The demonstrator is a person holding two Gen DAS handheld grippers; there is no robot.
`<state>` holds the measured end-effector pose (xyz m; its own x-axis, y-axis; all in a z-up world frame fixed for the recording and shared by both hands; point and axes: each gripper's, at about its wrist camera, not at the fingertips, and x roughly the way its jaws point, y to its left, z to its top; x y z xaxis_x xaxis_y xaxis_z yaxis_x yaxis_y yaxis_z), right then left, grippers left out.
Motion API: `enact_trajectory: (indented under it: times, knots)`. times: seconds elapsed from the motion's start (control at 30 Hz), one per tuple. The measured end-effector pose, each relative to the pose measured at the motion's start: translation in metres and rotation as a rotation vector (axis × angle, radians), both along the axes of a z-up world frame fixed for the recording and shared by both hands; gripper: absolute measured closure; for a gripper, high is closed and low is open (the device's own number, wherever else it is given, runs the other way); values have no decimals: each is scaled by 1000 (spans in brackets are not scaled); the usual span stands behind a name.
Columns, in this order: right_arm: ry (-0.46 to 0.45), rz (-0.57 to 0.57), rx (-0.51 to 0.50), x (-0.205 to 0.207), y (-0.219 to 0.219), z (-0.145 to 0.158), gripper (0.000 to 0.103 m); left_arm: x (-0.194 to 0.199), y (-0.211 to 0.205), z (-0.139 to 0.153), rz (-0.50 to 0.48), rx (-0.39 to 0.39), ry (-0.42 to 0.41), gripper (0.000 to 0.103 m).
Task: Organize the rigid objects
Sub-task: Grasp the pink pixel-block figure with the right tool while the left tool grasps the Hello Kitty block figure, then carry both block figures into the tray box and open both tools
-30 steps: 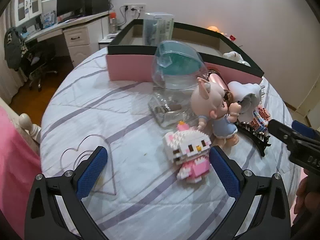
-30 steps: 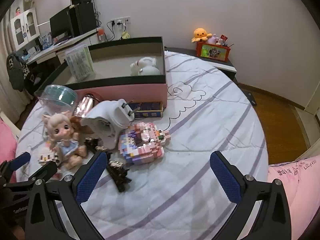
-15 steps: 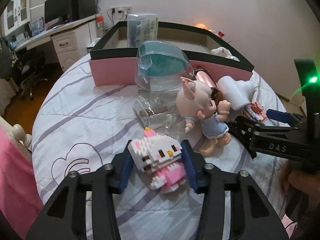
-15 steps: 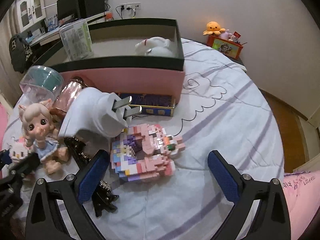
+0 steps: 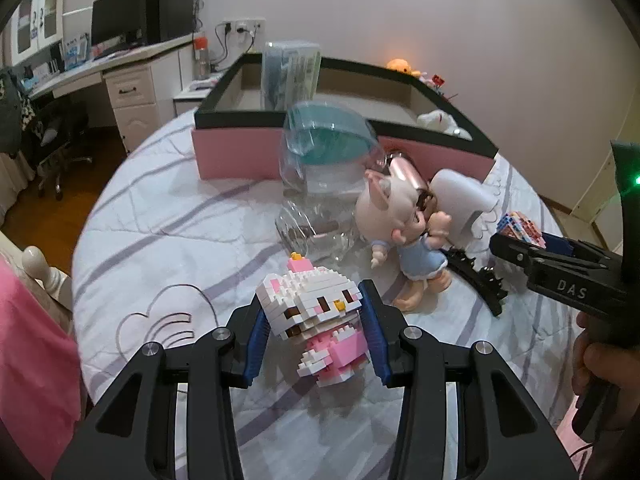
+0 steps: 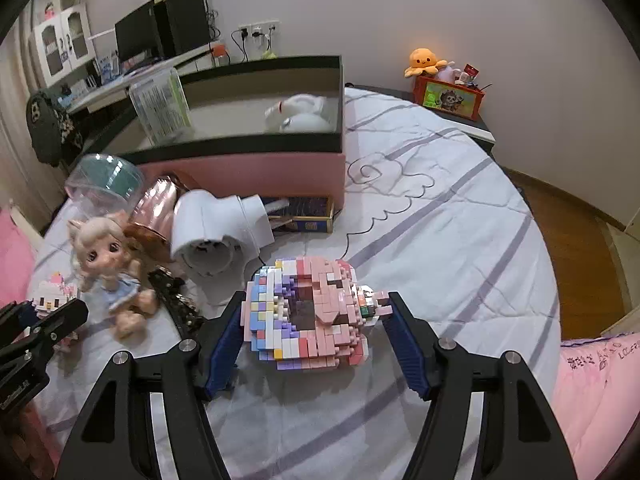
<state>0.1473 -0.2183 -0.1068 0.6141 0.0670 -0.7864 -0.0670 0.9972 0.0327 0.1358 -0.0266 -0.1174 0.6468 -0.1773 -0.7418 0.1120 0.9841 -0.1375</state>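
**Two brick figures between the tools on the bed**

The pink storage box point(image 5: 236, 156) on the striped bed point(image 5: 168, 240) is taken as the landmark. In front of it, nearest the left wrist camera, a white-and-pink brick cat point(image 5: 316, 320) is clamped by the left tool point(image 5: 316, 334); both blue pads are pressed against its head and the jaws are closing the last bit. Between the cat and the box, a clear jar point(image 5: 316, 232) is seen lying on its side, with a teal-lidded clear container point(image 5: 328, 152) behind it, touching the box front. To the right of the jar, a big-headed doll in a blue dress point(image 5: 408, 232) is found, and beside it a white hair-dryer-like piece point(image 6: 216, 232) and a black hair clip point(image 5: 476, 280).

Further right of the box's front corner, a pastel brick model point(image 6: 308, 316) is framed by the right tool point(image 6: 312, 340), whose jaws are closing. The left pad appears to touch the model; the right pad is seen just beside its small protruding part, so no firm grip is shown. Inside the box, a white plush point(image 6: 300, 114) and a clear packet point(image 6: 160, 104) are seen.
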Motion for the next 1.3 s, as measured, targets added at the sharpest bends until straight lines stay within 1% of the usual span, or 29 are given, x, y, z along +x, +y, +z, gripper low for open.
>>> enact_trajectory:
  times: [0.13, 0.33, 0.5, 0.67, 0.8, 0.9, 1.0, 1.2, 1.23, 1.27, 1.3]
  knots:
    - [-27, 6, 28, -4, -3, 16, 35, -3, 5, 16, 4, -9, -30, 60]
    - [-98, 63, 58, 1, 11, 52, 35, 7, 18, 55, 20, -21, -118, 60]
    - [-167, 116, 52, 29, 27, 83, 34, 39, 23, 89, 27, -22, -209, 60]
    - [-194, 134, 67, 71, 37, 96, 34, 84, 18, 107, 27, -37, -238, 60]
    - [-186, 130, 65, 105, 40, 93, 34, 121, 9, 108, 24, -36, -230, 60]
    - [-160, 114, 74, 131, 38, 82, 34, 146, 0, 99, 15, -29, -196, 60]
    - [-139, 103, 81, 147, 36, 71, 34, 166, -10, 86, 3, -17, -161, 60]
    - [-107, 97, 86, 159, 35, 56, 34, 183, -21, 75, -14, 2, -127, 59]
    - [-104, 95, 84, 161, 34, 55, 32, 184, -22, 75, -14, 9, -124, 58]
    - [-104, 91, 82, 162, 34, 53, 23, 185, -22, 75, -11, 16, -125, 55]
    - [-106, 87, 84, 161, 34, 53, 19, 183, -23, 76, -7, 21, -130, 41]
